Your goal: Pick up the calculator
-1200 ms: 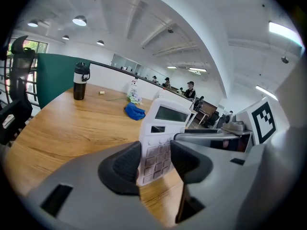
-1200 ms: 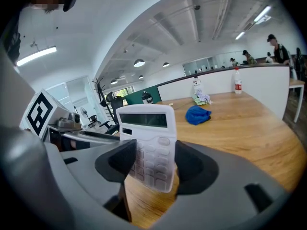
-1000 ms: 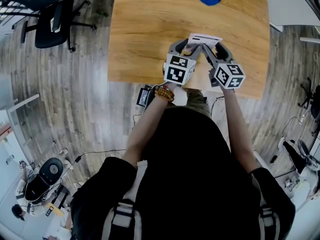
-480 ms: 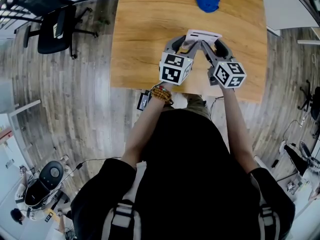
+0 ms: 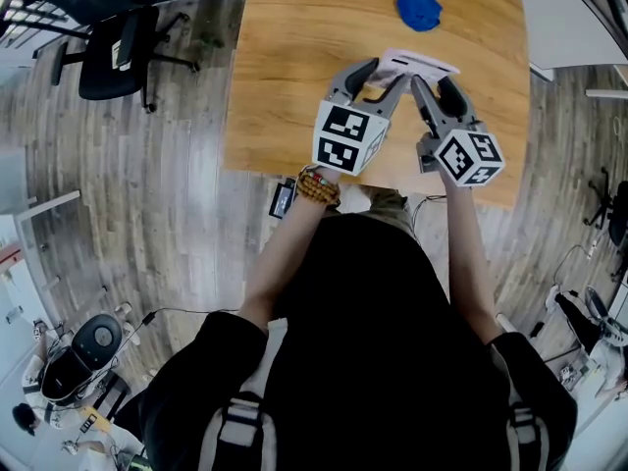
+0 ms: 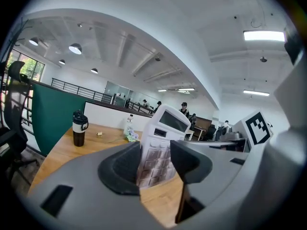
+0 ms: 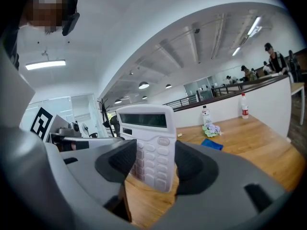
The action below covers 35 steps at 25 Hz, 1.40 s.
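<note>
Head view: calculator [image 5: 420, 64] upper centre over the bench [image 5: 285, 86], with left claw [image 5: 386, 73] and right claw [image 5: 432, 82] both on its near end.
Left gripper view: claw clamped on the calculator's [image 6: 162, 140] edges, centre frame.
Right gripper view: same grip, calculator [image 7: 152, 143] upright, probably clear of the bench.

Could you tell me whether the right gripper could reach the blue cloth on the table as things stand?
Probably not yet: the right gripper is clamped on the calculator, which the left gripper also holds. Nothing on the table blocks the way to the blue cloth.
</note>
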### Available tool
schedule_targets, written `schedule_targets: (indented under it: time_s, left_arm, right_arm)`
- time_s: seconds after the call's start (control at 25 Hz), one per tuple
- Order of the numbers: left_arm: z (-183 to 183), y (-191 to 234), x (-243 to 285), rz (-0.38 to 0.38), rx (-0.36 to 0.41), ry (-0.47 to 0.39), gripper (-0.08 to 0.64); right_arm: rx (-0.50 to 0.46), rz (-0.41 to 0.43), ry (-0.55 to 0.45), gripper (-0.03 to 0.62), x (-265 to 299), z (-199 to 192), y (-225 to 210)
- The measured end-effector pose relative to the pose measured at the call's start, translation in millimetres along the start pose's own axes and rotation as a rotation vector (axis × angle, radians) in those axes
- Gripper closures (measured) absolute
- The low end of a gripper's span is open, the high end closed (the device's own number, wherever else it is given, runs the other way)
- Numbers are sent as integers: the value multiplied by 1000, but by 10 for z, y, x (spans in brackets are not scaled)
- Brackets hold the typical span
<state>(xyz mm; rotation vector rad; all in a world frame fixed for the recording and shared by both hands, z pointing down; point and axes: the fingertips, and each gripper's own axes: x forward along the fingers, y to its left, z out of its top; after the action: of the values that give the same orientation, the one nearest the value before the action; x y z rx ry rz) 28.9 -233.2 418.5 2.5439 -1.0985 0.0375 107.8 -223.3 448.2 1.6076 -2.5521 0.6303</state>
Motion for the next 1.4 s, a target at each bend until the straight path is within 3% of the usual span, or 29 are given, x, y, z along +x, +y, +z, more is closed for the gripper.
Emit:
schedule_targets:
  time_s: [0.24,0.6,0.84,1.04,1.16,1.4]
  left_arm:
    - [359,-104,-134,9,71,-87,342]
    - [651,-395,-258,7,136,-140,348]
    - [627,-605,-248,51,138,-155,348]
    - [598,-946,-99,55,184,-141,348]
    - [636,-1112,-19,81,202,-144,348]
    - [570,-1452,226,149,230,-156,348]
  right_arm:
    - [-39,1,-70,345,-112,330,163]
    - [-76,-6,-132,347,-412,680,299]
    - [-128,-5,-117,344,-583,757,234]
    - [-96,-39,-115,350,-811,823,-23]
    - [-91,-3,-138,347,-952,948,-103]
    - [-177,40,-152,336,-1263,1041,-352]
